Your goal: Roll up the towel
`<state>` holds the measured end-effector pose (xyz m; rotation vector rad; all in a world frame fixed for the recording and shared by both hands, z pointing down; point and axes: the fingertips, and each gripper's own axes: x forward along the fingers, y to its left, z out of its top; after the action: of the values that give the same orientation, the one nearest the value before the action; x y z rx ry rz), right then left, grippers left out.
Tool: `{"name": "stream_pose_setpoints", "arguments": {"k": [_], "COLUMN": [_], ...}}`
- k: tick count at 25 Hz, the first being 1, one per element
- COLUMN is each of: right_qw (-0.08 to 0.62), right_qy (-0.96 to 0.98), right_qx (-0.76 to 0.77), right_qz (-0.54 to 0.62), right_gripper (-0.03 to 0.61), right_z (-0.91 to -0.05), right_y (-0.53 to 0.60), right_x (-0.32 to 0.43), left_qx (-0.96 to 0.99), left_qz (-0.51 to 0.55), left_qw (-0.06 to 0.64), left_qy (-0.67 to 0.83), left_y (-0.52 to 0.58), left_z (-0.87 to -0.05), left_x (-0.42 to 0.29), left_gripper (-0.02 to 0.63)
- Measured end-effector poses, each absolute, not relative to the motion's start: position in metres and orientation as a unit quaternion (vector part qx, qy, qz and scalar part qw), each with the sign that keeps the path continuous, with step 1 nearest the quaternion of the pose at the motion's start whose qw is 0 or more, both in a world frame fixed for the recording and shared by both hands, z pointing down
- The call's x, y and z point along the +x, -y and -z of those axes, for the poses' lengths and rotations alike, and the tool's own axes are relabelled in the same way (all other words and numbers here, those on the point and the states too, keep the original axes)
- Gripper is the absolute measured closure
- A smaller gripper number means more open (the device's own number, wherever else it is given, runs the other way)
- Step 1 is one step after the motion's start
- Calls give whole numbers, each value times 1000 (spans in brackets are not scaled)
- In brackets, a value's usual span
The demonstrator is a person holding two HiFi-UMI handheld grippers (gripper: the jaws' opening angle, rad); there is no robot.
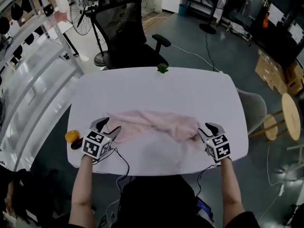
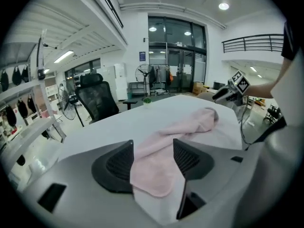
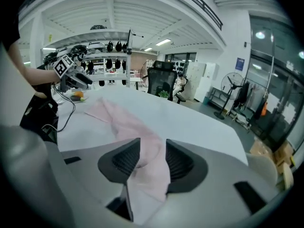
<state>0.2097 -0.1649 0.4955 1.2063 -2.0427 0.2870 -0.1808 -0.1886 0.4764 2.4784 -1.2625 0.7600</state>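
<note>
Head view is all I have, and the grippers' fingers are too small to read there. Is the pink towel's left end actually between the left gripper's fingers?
Observer: Yes. The left gripper view shows the left gripper with its fingers apart and a corner of the towel lying between them.
Reviewer: And the right side?
Observer: In the right gripper view, cloth fills the narrower gap of the right gripper. I cannot tell whether the fingers press on it.
</note>
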Motion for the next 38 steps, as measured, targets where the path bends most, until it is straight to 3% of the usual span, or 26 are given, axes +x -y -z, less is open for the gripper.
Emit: {"name": "stream_pose_setpoints", "arguments": {"k": [7,12,15,18,21,26,38], "right_qw": [366,326,316,313,312,322,395], "right_qy": [777,734,719,714,724,746,755], "right_qx": [478,540,557,567,562,543,499], "right_qz": [-183,-251,-269,-266,-252,-212,-156], "right_gripper": [317,312,357,459,531,545,548], "right_z": [-546,-581,-590,-587,-571,-530,-452], "right_y": [112,115,126,134,140,154,217], "right_x": [197,217,223,229,232,244,300], "left_qx": [858,825,809,796,794,797,807], "left_qz": [-333,-393,-412,-431,-426,-423,-378], "left_qw": [148,174,177,177,189,191,140], "left_qy": [362,367,379,387,389,386,432], "left_y": [148,148,150,150,149,152,177], "left_z": [-538,-595,-610,-621,-623,-620,-523], "left_x": [-142,-150,-155,-158,-158,-161,-209], "left_gripper": [321,340,380,456,489,572,578]}}
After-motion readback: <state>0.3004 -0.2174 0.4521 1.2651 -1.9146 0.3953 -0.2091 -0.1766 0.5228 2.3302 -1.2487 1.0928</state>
